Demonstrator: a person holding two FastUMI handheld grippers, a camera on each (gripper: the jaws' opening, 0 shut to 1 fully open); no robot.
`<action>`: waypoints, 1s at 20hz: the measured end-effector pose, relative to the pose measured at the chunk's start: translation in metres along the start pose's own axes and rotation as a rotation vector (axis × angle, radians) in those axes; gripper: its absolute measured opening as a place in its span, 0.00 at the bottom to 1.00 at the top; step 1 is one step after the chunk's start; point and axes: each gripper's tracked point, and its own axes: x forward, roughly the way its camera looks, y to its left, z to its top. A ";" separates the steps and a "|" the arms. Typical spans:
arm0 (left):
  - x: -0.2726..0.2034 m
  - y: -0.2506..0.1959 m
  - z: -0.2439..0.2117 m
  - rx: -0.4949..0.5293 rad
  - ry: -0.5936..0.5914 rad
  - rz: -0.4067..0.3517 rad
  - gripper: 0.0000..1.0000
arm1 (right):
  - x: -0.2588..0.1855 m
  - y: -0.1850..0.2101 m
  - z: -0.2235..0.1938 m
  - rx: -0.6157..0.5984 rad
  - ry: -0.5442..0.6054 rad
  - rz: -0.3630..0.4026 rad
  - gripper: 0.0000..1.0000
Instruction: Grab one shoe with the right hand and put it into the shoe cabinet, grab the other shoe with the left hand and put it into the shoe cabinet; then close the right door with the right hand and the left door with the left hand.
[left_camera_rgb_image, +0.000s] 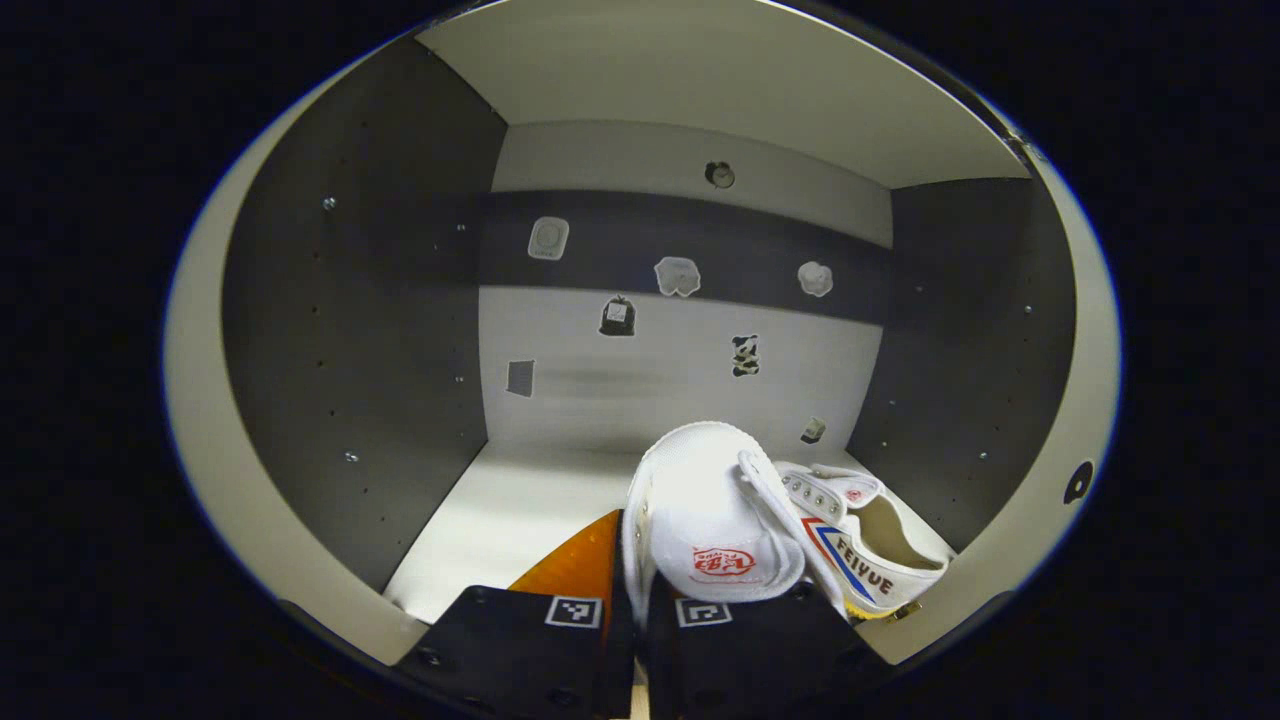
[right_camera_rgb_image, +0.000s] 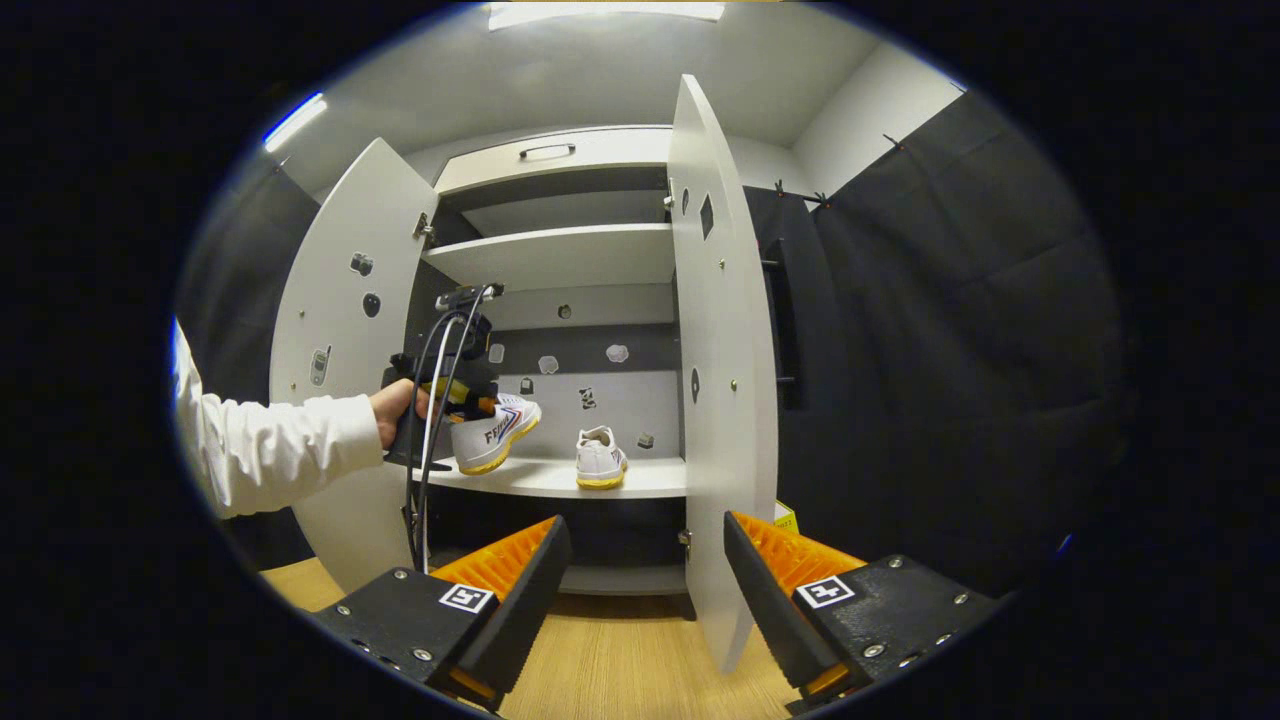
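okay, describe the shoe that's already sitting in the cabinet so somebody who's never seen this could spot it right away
Find the white cabinet with both doors swung open, then the shelf at about the middle of it. The shoe stands alone toward the right of that shelf, white with a yellow sole. Unlike the other shoe, no gripper holds it.

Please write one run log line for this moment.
left claw: holds white sneaker | right claw: open | second sneaker: on shelf | doors open
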 end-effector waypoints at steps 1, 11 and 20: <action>0.014 0.006 -0.002 0.015 0.013 0.028 0.14 | -0.002 -0.004 0.001 -0.002 -0.003 -0.012 0.94; 0.064 0.016 -0.033 0.057 0.116 0.088 0.15 | -0.005 -0.038 -0.009 -0.012 0.018 -0.095 0.94; 0.054 0.023 -0.037 0.029 0.126 0.121 0.78 | -0.002 -0.037 -0.011 -0.003 0.020 -0.083 0.94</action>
